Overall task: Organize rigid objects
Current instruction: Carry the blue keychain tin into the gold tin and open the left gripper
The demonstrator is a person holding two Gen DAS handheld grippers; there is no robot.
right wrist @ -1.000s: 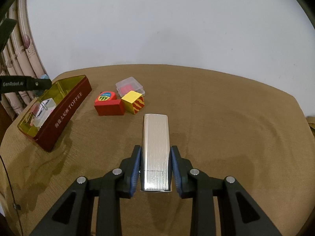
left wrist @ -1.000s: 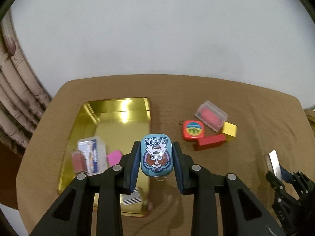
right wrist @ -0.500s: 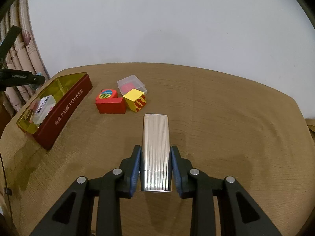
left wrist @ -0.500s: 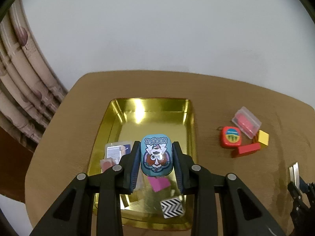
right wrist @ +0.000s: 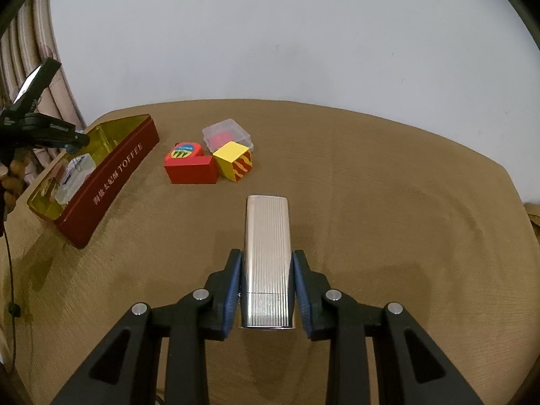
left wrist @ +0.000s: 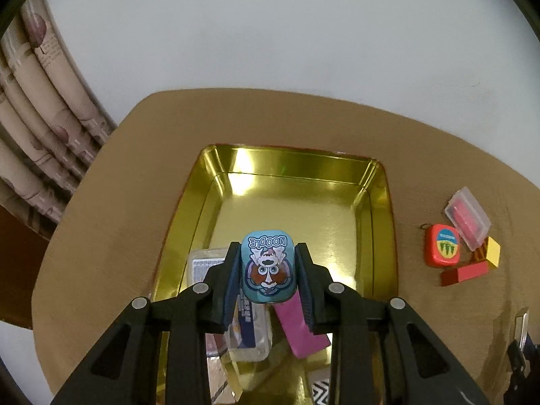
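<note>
Left gripper (left wrist: 268, 271): jaws clamped on the two long sides of a small blue tin (left wrist: 268, 266) printed "NOODLE", its long axis running away from the camera, lettered end farthest. The tin hung above the gold-lined tray (left wrist: 378, 209), over a clear plastic box (left wrist: 251, 330) and a pink block (left wrist: 300, 325) lying in the near end. Right gripper (right wrist: 266, 290): jaws closed on a ribbed silver case (right wrist: 267, 256), long axis pointing forward over the worktop (right wrist: 388, 195), which was covered in tan cloth. Beside the tray lay a red tape measure (right wrist: 184, 152), a red block (right wrist: 190, 170), a yellow cube (right wrist: 234, 160) and a clear case (right wrist: 227, 133). Behind stood a plain pale wall (right wrist: 270, 33) and curtains (left wrist: 37, 108).
</note>
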